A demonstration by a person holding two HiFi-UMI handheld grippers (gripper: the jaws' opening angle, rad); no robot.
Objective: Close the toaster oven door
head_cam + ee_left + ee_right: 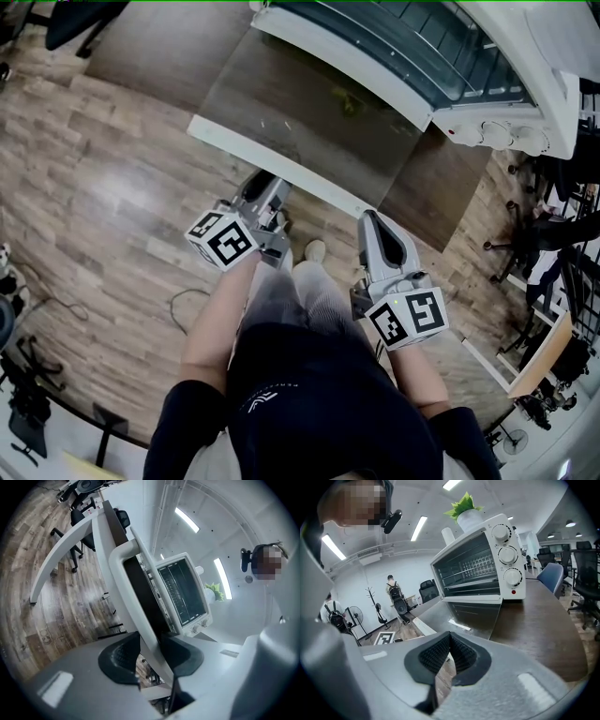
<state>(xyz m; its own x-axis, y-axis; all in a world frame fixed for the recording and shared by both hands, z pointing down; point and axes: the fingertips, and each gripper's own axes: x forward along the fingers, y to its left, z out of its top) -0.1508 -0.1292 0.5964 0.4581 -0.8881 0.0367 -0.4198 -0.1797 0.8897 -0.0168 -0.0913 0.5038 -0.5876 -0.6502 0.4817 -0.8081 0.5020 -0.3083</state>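
The white toaster oven (506,84) stands on a dark table (441,187) with its glass door (309,112) folded down flat towards me. The door's white handle bar (272,159) runs along its near edge. My left gripper (267,186) points level at that bar. In the left gripper view the handle bar (131,573) passes between the jaws of the left gripper (151,641), and both pads look pressed against it. My right gripper (370,220) hangs just below the door's right corner. The right gripper (450,637) is shut with nothing in it; the oven (478,559) and door (473,613) lie ahead.
A potted plant (464,503) sits on top of the oven. The table (534,630) stretches to the right, with office chairs (586,588) behind it. A person (393,590) stands far back, near a floor marker (383,639). Wooden floor (103,187) lies below the door.
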